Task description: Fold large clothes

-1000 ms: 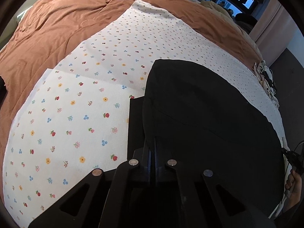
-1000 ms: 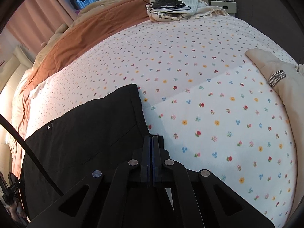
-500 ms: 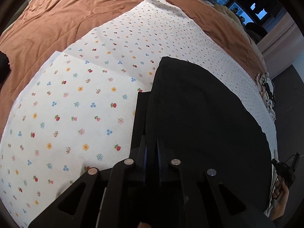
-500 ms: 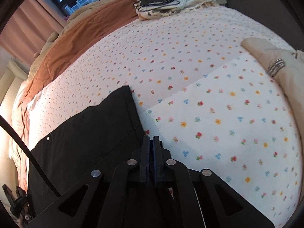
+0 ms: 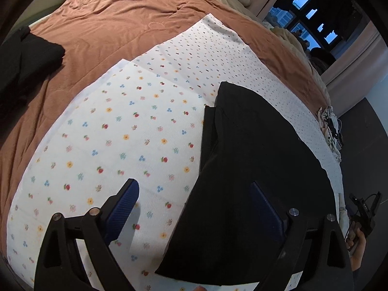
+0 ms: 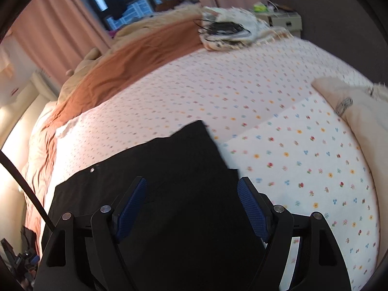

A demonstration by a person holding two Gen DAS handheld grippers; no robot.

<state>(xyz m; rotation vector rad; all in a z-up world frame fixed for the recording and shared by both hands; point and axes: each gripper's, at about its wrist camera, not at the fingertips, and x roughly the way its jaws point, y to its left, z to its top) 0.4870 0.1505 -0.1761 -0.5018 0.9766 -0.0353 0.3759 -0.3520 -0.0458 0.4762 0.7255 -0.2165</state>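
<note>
Both your grippers, left [image 5: 194, 194] and right [image 6: 192, 189], angle down over the black garment [image 5: 254, 169], jaws just sprung open, released.

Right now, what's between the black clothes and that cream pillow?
In the right wrist view, only the flowered sheet lies between the black garment and the cream pillow.

A floral-print sheet [image 5: 135, 145] is spread over a rust-brown blanket [image 5: 116, 21] on the bed. Pink curtains [image 6: 55, 24] are hung beside a dark window [image 6: 126, 2]. Black cables [image 6: 223, 28] are piled on a fringed cream cloth [image 6: 254, 29].
</note>
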